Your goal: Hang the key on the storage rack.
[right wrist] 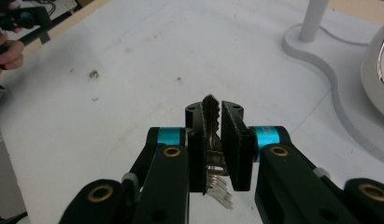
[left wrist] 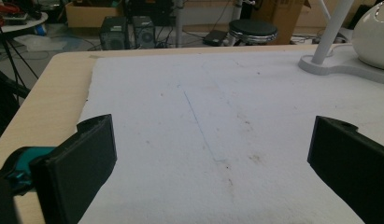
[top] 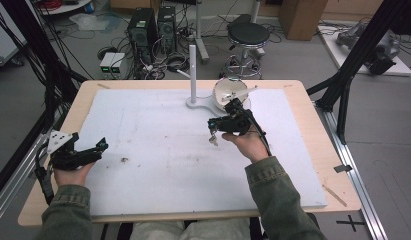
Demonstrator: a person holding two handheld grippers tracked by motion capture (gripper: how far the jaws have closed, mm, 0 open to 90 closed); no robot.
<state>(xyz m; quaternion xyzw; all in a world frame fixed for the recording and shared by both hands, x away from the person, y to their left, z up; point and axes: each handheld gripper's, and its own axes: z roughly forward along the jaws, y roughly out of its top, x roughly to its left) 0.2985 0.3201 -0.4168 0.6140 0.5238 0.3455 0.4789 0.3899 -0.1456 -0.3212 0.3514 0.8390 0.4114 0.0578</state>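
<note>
Right gripper view reveals a clamped key; left gripper gapes wide, holding nothing.

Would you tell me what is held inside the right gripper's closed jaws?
A key is clamped upright in the right gripper, its toothed blade poking above the jaws. More keys hang below; the pads cover the middle of the clamped one.

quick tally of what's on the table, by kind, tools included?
Tools: 2, left tool and right tool
Keys: 1 bunch, keys clamped in the right tool
White stand with post: 1, stand
White bowl-like object: 1, bowl
White mat: 1, mat
Total: 6
</note>
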